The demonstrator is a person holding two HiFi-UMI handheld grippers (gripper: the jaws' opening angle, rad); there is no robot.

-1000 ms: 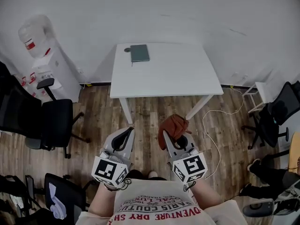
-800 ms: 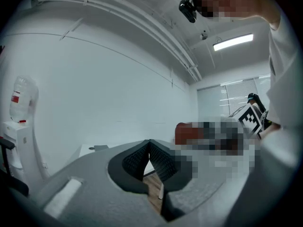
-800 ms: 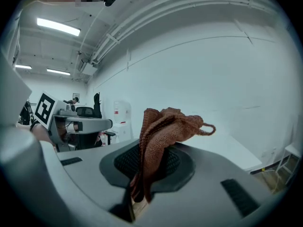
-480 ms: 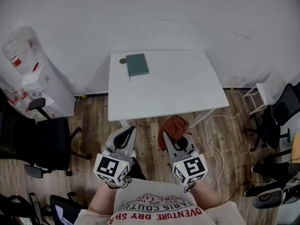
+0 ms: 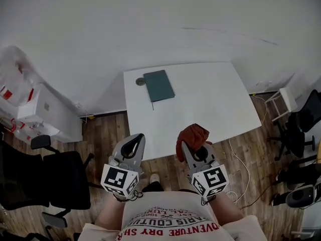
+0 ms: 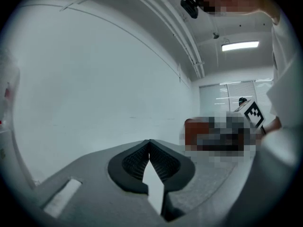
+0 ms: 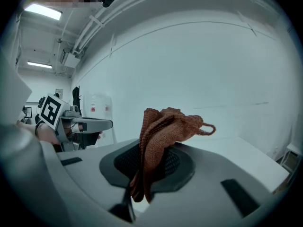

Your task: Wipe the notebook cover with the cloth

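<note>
A dark green notebook [image 5: 159, 85] lies flat at the far left part of the white table [image 5: 210, 109]. My right gripper [image 5: 192, 145] is shut on a bunched rust-brown knitted cloth [image 5: 191, 137], held over the table's near edge; the cloth [image 7: 161, 136] sticks up between the jaws in the right gripper view. My left gripper [image 5: 132, 145] is shut with nothing in it, off the table's near left corner, above the floor. In the left gripper view the jaws [image 6: 149, 148] meet tip to tip, facing a white wall.
A small round dark object [image 5: 140, 81] sits on the table beside the notebook's far left corner. A water dispenser [image 5: 30, 104] and a black office chair [image 5: 45, 179] stand at the left. More chairs [image 5: 301, 129] and a cable [image 5: 243, 164] are at the right.
The table and notebook have slid nearer and lower in the head view. Both grippers now reach the table's near edge; their states have not changed.
</note>
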